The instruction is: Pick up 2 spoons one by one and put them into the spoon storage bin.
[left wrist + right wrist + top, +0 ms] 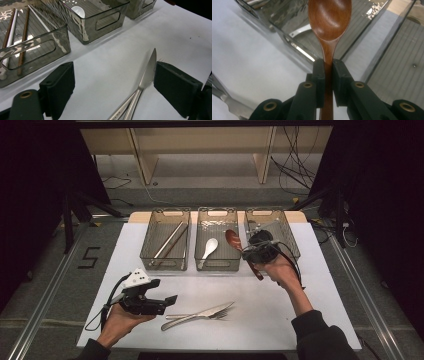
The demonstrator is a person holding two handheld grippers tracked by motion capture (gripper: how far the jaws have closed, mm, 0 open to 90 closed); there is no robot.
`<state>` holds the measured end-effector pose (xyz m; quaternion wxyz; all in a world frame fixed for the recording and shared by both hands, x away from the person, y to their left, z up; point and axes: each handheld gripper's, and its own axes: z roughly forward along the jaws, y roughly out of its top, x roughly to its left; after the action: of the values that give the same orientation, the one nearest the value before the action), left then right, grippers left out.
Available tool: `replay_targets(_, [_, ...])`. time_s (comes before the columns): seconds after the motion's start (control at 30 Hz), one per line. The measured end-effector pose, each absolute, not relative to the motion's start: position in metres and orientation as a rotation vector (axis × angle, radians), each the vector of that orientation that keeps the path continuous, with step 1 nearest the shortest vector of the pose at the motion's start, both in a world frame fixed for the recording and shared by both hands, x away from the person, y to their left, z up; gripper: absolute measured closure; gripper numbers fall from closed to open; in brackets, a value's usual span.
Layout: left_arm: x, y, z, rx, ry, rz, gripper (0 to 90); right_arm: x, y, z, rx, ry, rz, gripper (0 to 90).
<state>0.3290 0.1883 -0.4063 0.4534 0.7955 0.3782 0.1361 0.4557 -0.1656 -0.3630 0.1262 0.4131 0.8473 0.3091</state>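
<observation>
A brown wooden spoon [239,247] is clamped by its handle between the jaws of the right gripper [256,251], as is seen plainly in the right gripper view, where both pads press on the neck just below the bowl [329,17]. In the high view the spoon is held in the air near the gap between the middle basket [198,245] and the right basket [289,232], its bowl tilted toward the middle basket's right rim and its handle end hanging down over the white mat [300,320] in front of the baskets. A white spoon [208,249] is seen lying in the middle basket, with bare floor around it. Chopsticks [169,242] are laid lengthwise in the left basket [146,245].

The left gripper [167,302] is held low over the near-left part of the mat, its jaws spread wide with nothing between the pads. A table knife [200,315] and a fork [220,312] are crossed on the mat just beside its right pad, the knife tip [152,60] near that pad's edge. Open mat is left between the cutlery and the baskets' front walls.
</observation>
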Motion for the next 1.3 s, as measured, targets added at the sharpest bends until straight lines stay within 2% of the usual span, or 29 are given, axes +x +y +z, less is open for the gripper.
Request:
replay_targets(0.83, [0.330,0.189,-0.407,1.973,0.922,0.334,16.7,0.517,-0.122,-0.356,1.316,2.402,0.914,82.1])
replay_targets(1.3, [0.332,0.188,-0.409,1.975,0.920,0.318,16.8,0.538,-0.111,-0.359,1.342,2.379,0.883,82.0])
